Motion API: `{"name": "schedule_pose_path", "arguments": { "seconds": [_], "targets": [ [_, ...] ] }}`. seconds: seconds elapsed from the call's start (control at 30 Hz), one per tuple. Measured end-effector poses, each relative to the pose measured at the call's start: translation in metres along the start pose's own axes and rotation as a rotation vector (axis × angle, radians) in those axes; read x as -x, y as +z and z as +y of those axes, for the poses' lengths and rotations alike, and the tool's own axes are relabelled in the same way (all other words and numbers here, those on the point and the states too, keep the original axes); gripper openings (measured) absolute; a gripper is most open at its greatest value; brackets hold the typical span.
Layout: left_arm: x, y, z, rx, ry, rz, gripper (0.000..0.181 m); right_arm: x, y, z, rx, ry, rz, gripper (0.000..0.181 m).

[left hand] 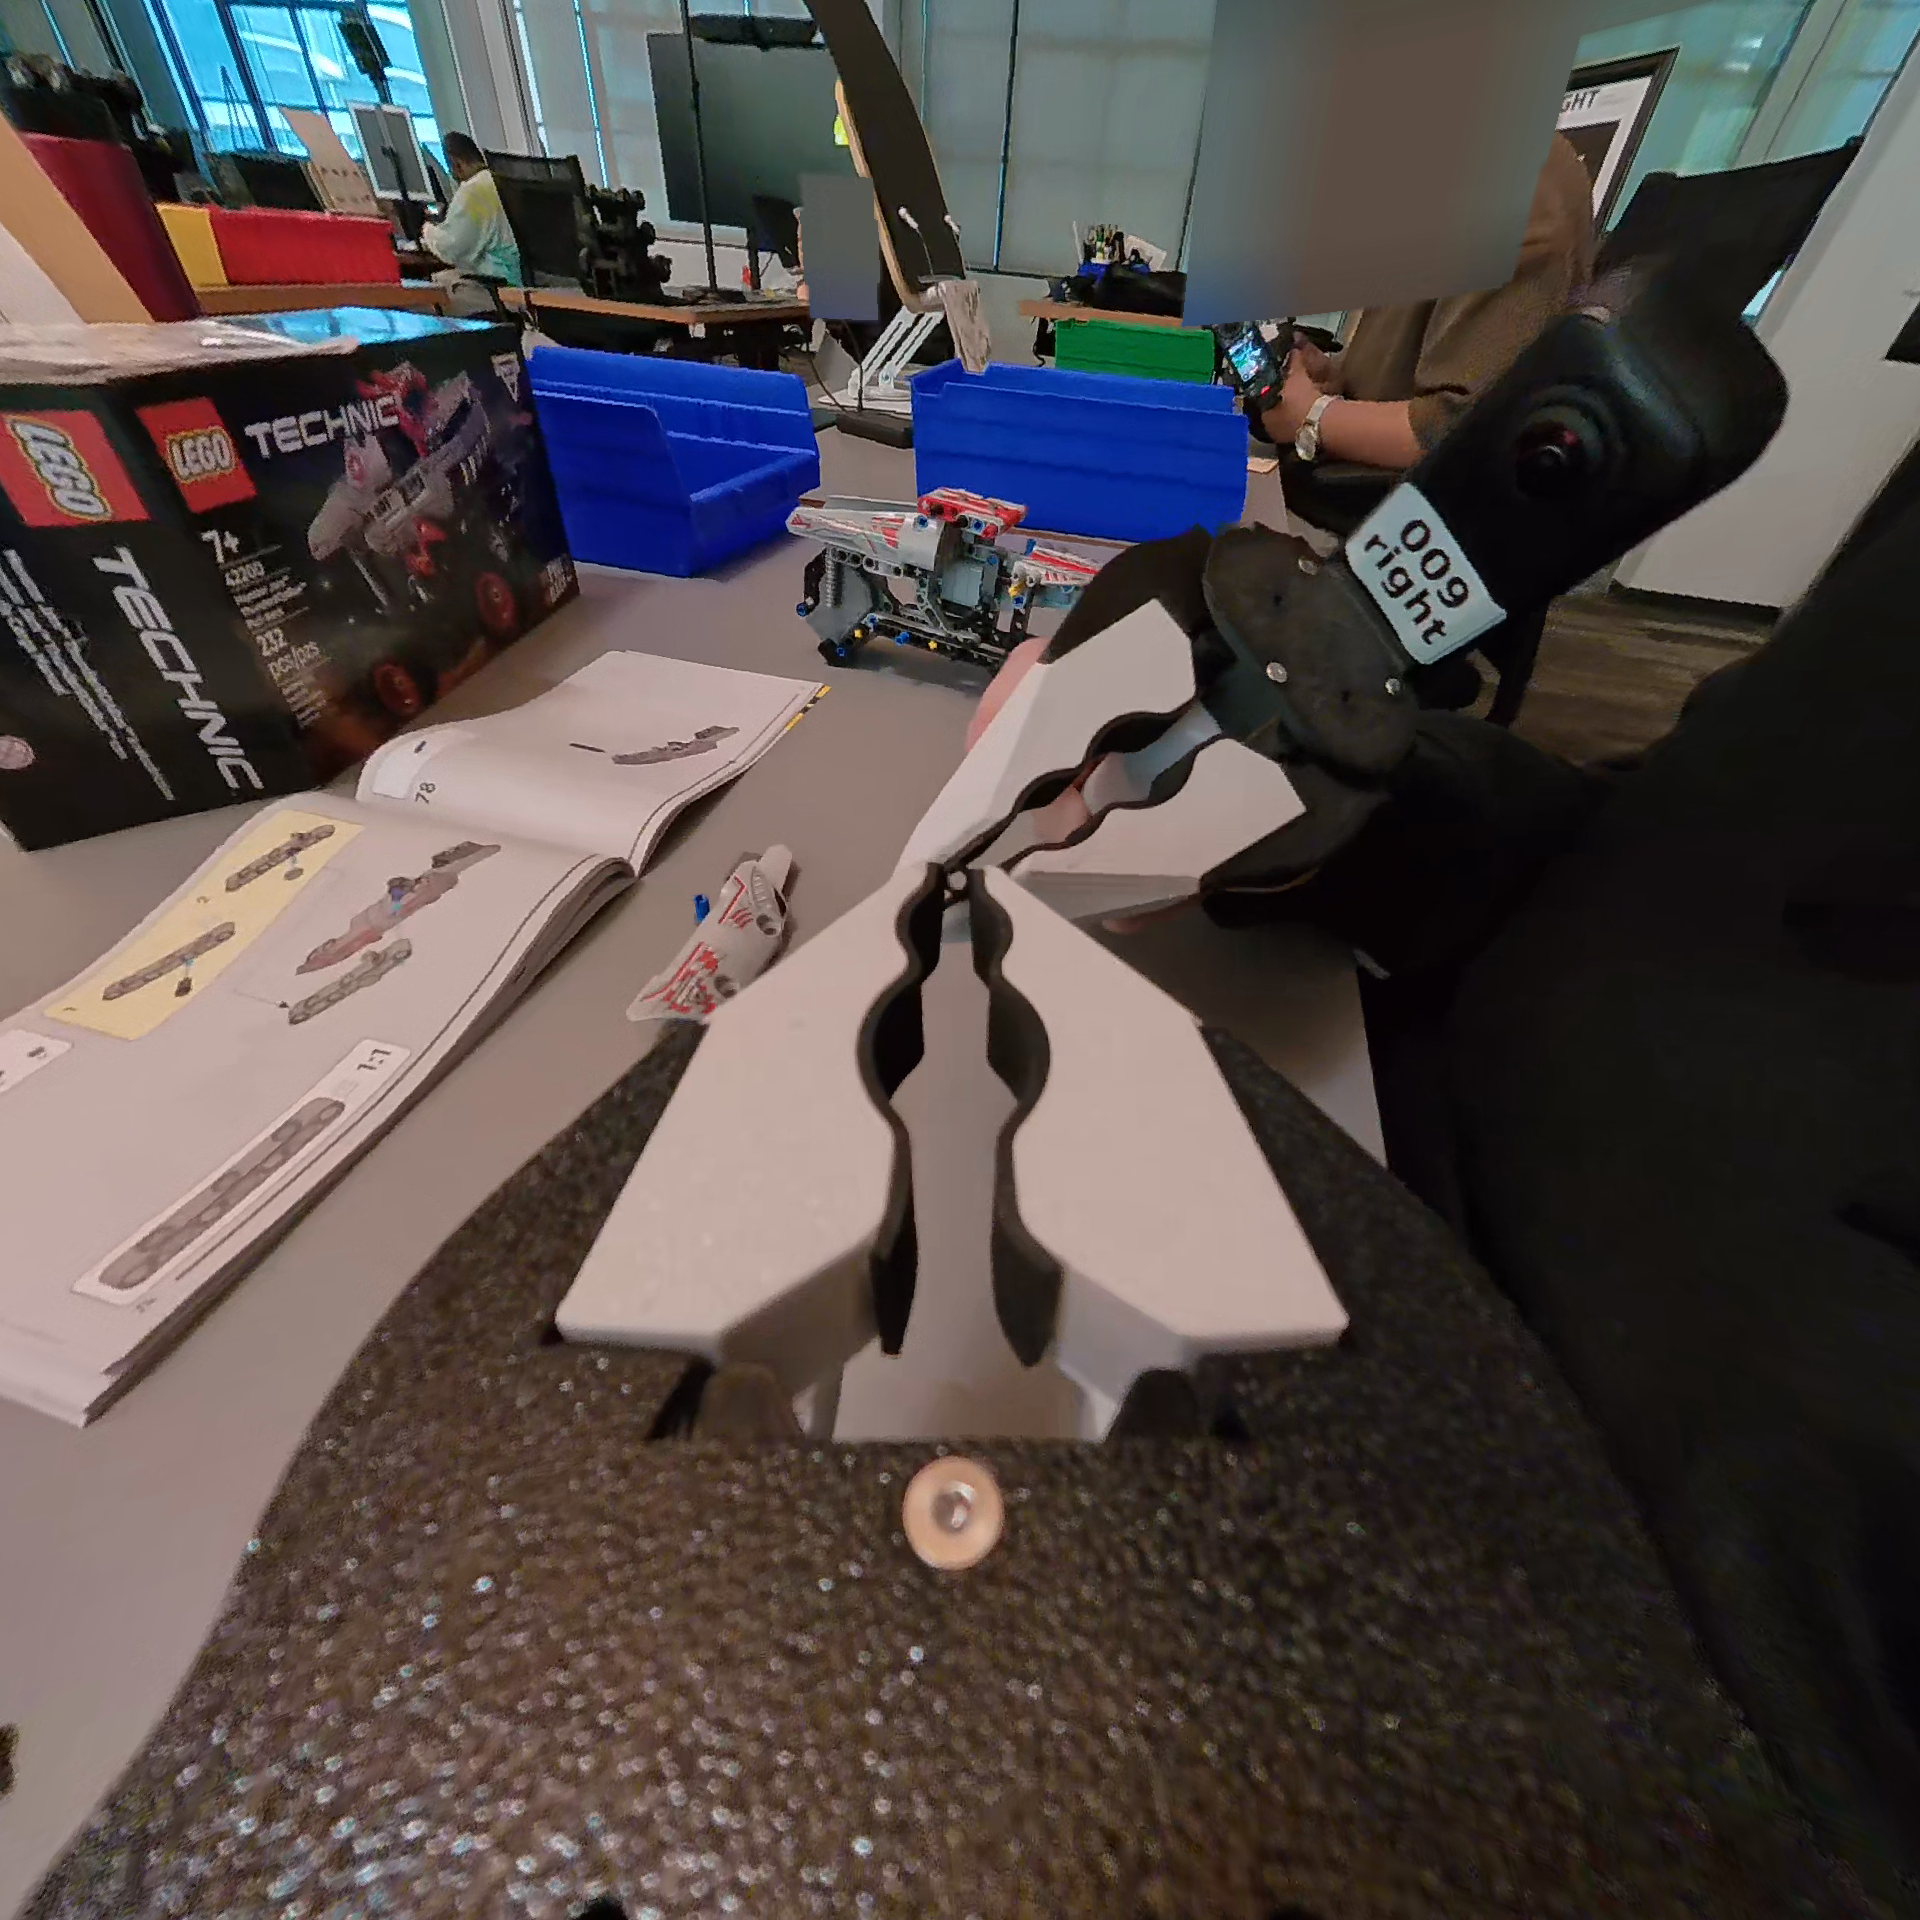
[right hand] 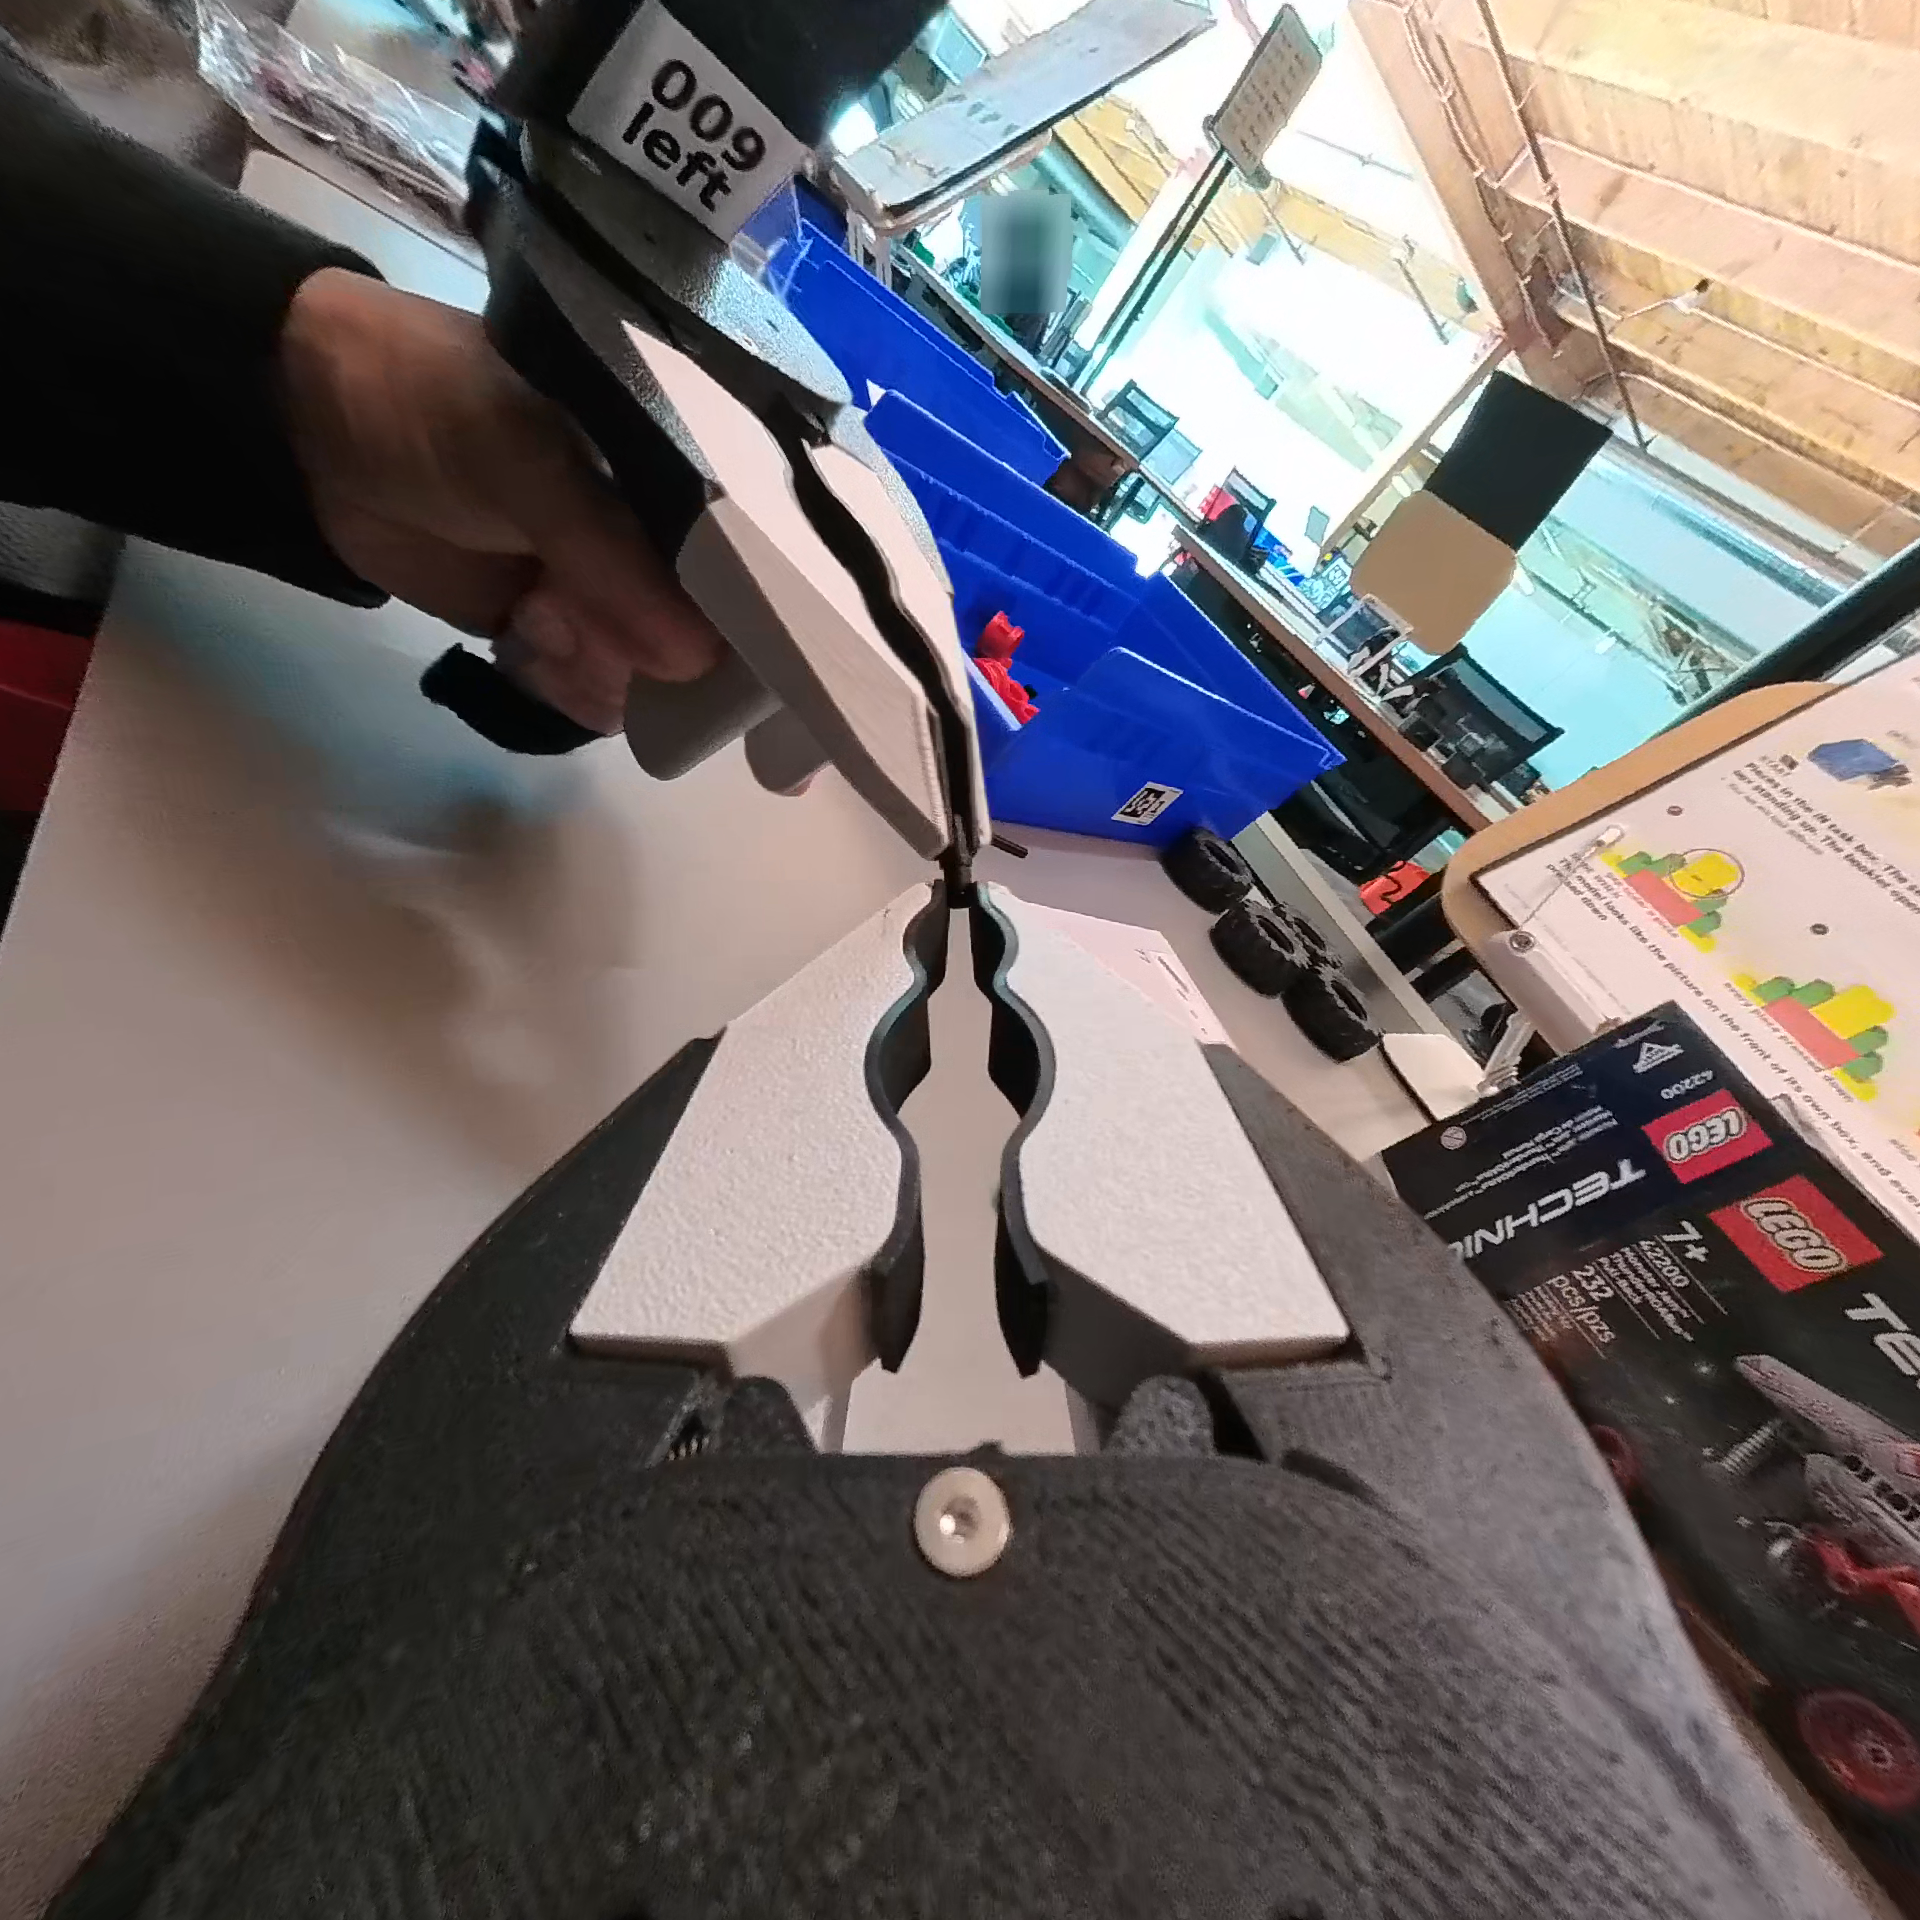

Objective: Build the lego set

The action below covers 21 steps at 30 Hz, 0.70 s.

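Note:
My left gripper [left hand: 951, 883] and my right gripper [right hand: 958, 902] meet tip to tip above the grey table. Both are shut, and a small black pin [right hand: 964, 868] is pinched where the tips meet; it also shows in the left wrist view [left hand: 954, 881]. The right gripper enters the left wrist view from the upper right [left hand: 971, 854]. The left gripper comes down from the upper left in the right wrist view [right hand: 961, 844]. The part-built grey and red Lego model [left hand: 935, 582] stands farther back. A loose grey and red panel piece [left hand: 727, 935] lies beside the open instruction booklet [left hand: 364, 935].
The black Lego box [left hand: 260, 561] stands at the left. Two blue bins [left hand: 665, 457] [left hand: 1081, 447] are behind the model; one holds red parts [right hand: 1003, 665]. Black wheels [right hand: 1268, 935] sit near the table edge. A person [left hand: 1351, 405] sits across the table.

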<state>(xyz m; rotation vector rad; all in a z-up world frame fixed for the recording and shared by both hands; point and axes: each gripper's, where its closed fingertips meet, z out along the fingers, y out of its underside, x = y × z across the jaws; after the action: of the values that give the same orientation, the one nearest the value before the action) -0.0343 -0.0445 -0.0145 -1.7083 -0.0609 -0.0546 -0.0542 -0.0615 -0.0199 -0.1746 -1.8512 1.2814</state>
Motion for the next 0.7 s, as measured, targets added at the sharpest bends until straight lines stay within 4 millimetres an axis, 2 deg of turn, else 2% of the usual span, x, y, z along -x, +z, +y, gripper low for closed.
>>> {"name": "schedule_pose_path", "arguments": {
  "seconds": [0.23,0.33,0.4,0.47,0.57,0.63,0.7],
  "targets": [
    [0.003,0.001,0.003,0.002,0.025,-0.023,0.001,0.001,0.002,0.005,0.033,-0.011,0.010,0.002],
    [0.005,0.002,0.010,0.073,0.043,-0.023,0.001,0.004,0.002,0.009,0.054,-0.019,-0.007,0.002],
    [0.011,0.001,0.022,0.169,0.083,-0.022,0.001,0.009,0.002,0.020,0.113,-0.027,-0.063,0.005],
    [0.019,-0.002,0.033,0.258,0.158,-0.007,0.001,0.011,-0.001,0.043,0.237,-0.001,-0.128,0.011],
    [0.023,-0.001,0.054,0.398,0.170,0.088,0.002,0.022,-0.006,0.069,0.383,0.137,-0.290,0.021],
    [0.026,0.003,0.061,0.450,0.169,0.134,0.002,0.019,-0.003,0.075,0.412,0.186,-0.317,0.020],
    [0.033,0.007,0.065,0.490,0.188,0.153,0.002,0.029,0.000,0.077,0.416,0.246,-0.417,0.020]
  ]
}}
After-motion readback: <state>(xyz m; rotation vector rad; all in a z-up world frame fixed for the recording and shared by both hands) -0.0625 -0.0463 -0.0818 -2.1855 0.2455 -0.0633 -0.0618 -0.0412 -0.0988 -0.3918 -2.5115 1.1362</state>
